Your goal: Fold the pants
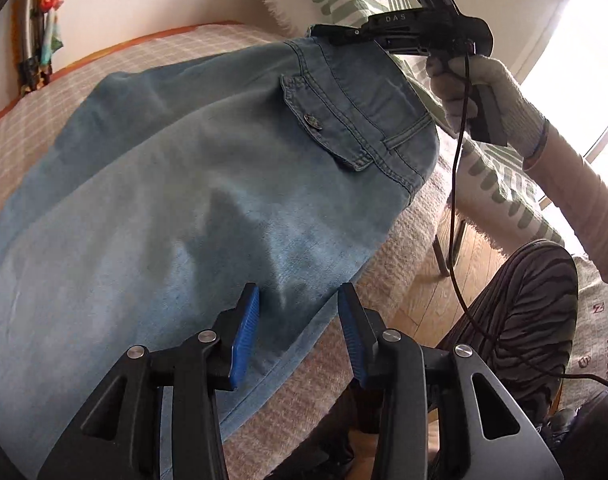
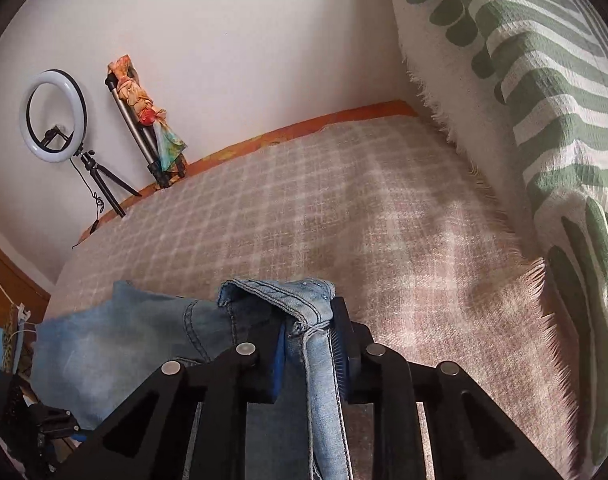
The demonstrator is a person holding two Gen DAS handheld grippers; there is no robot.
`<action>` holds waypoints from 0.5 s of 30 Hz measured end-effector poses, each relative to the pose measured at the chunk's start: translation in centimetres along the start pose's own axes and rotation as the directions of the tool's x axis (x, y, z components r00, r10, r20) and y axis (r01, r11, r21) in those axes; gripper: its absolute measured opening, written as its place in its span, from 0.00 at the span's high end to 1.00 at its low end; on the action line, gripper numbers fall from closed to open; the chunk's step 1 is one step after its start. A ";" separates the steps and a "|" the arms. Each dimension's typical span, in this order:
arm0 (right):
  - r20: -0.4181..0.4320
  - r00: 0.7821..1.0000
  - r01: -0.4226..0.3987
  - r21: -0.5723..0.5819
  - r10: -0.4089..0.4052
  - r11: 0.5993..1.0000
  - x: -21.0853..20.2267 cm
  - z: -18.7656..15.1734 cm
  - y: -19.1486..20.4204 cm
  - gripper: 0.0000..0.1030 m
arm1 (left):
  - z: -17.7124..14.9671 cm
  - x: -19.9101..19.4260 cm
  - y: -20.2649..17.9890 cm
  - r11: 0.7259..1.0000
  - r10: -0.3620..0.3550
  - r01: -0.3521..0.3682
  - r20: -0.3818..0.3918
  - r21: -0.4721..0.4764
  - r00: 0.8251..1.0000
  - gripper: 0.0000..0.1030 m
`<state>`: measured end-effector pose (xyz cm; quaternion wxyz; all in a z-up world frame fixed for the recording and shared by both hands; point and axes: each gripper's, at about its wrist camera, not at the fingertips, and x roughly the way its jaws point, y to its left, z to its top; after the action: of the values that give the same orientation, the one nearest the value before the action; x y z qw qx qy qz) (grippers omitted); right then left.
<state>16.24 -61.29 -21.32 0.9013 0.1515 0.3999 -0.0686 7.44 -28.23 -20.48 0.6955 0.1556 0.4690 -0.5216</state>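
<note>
Light blue denim pants (image 1: 164, 200) lie spread over a checked blanket (image 1: 36, 120) on a bed, back pocket with a button facing up. My left gripper (image 1: 300, 300) hovers open over the near edge of the pants, its blue pads apart and pressing on nothing. My right gripper (image 2: 308, 320) is shut on the waistband (image 2: 296, 300), which bunches between its fingers. In the left wrist view the right gripper (image 1: 336, 36) holds the far waist corner, slightly raised, held by a gloved hand (image 1: 484, 92).
A green-patterned throw (image 2: 544, 100) rises along the right side of the bed. A ring light (image 2: 54, 116) and a tripod draped with cloth (image 2: 144, 120) stand by the far wall. The person's knee in striped trousers (image 1: 524, 312) and wooden floor (image 1: 436, 292) lie right of the bed edge.
</note>
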 end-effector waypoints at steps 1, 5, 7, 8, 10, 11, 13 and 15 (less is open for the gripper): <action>-0.010 0.999 0.038 -0.040 -0.039 0.998 0.6 0.1 0.4 0.82 | 0.0 0.6 -0.2 1.000 -0.024 0.024 -0.011 0.001 1.000 0.63; -0.105 0.982 0.149 -0.089 -0.158 0.985 5.1 -0.3 0.4 0.79 | -0.1 1.4 -0.5 0.998 -0.069 0.069 -0.008 0.003 0.998 0.62; -0.119 0.976 0.169 -0.113 -0.182 0.979 5.6 -0.3 0.4 0.67 | -0.1 0.9 -0.4 0.995 -0.095 0.095 -0.020 -0.025 0.995 0.62; -0.107 0.975 0.184 -0.115 -0.197 0.976 5.2 -0.2 0.4 0.62 | -0.2 0.4 -0.3 0.995 -0.100 0.100 -0.018 -0.027 0.995 0.62; -0.070 0.975 0.201 -0.120 -0.211 0.972 3.8 0.2 0.5 0.52 | -0.5 -0.7 0.0 0.996 -0.081 0.081 0.001 -0.038 0.997 0.62; -0.052 0.977 0.200 -0.123 -0.208 0.972 3.0 0.5 0.7 0.50 | -0.8 -1.4 0.5 0.995 -0.077 0.077 0.012 -0.058 0.997 0.62; -0.027 0.989 0.142 -0.139 -0.147 0.980 1.6 1.2 1.9 0.44 | -1.4 -2.5 1.7 0.994 -0.050 0.053 0.030 -0.096 0.998 0.62; -0.029 0.997 0.061 -0.168 -0.067 0.984 1.4 2.0 4.0 0.38 | -2.0 -3.7 3.0 0.995 0.021 -0.016 0.043 -0.101 0.999 0.62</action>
<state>19.49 -58.18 -20.22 0.9011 0.0639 0.4244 -0.0613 8.99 -23.44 -19.32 0.7174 0.1130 0.4780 -0.4941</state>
